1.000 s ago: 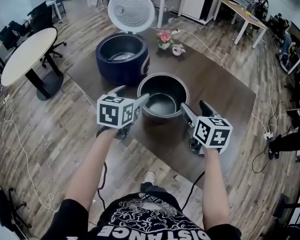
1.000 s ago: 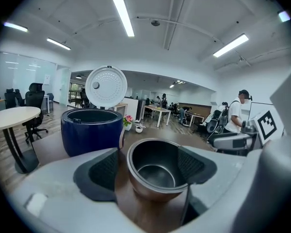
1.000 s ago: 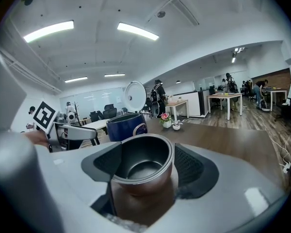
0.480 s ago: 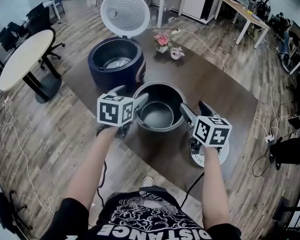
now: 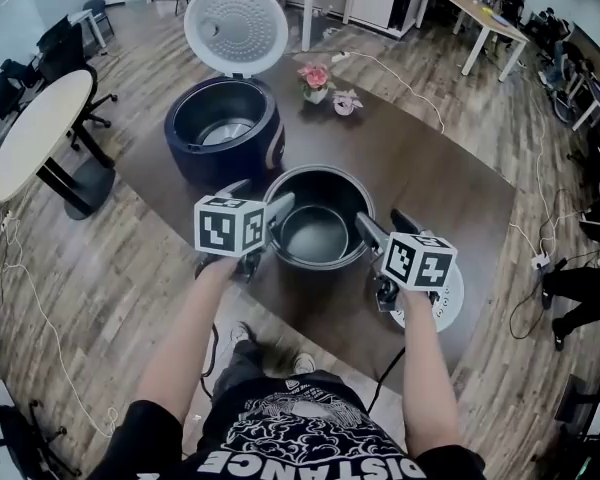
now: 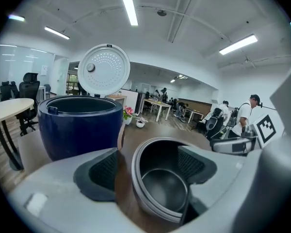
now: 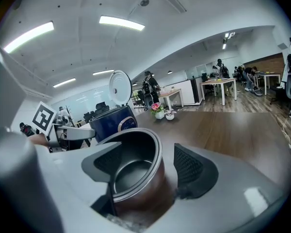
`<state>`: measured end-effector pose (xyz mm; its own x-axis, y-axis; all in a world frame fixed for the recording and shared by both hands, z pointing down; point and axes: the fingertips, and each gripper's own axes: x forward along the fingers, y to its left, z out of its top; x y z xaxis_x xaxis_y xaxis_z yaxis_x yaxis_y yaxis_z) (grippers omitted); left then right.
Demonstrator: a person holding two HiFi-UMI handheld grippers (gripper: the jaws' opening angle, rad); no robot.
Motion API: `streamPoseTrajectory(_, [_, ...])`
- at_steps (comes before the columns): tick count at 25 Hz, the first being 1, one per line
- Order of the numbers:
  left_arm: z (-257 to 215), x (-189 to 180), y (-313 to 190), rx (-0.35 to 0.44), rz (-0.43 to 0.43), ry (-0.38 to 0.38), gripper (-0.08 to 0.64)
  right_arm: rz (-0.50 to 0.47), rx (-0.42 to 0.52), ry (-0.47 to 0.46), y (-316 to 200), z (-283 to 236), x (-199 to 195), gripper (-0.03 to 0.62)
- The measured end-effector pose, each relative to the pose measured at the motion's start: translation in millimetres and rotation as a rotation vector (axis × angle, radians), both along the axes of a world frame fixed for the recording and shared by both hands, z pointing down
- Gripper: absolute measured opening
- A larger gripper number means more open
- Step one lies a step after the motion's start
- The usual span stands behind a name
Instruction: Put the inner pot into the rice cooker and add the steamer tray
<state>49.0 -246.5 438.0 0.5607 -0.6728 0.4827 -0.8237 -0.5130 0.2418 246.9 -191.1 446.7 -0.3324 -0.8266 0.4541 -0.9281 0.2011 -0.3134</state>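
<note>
The dark metal inner pot stands on the brown table right in front of me. My left gripper is open and straddles the pot's left rim, one pad inside the pot, with a gap showing between the outer pad and the wall. My right gripper is open across the right rim in the same way, its inner pad over the pot. The navy rice cooker sits behind and to the left, white lid up, cavity empty. The white steamer tray peeks out beside the right gripper's cube.
A small pot of pink flowers and a little white dish stand at the table's far side. A round white table is on the left. Cables trail across the wooden floor, and the table's front edge is close to my legs.
The head view has shifted, bringing the steamer tray into sight at the right. Both grippers have stayed at the pot's rim, in the same places relative to it.
</note>
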Motion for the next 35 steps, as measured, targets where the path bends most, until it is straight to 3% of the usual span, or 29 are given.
streamPoseTrajectory(13, [51.2, 4.5, -17.3, -0.137, 0.132, 0.057, 0.385, 0.182, -0.105, -0.011, 9.3, 42.5, -2.7, 0.288])
streamPoseTrajectory(20, [63.6, 9.0, -16.8, -0.186, 0.182, 0.097, 0.347, 0.245, -0.136, -0.016, 14.9, 56.6, -7.6, 0.244])
streamPoseTrajectory(35, [72.5, 18.0, -13.7, -0.216, 0.256, 0.116, 0.195, 0.329, -0.116, -0.034, 19.1, 54.0, -8.6, 0.138])
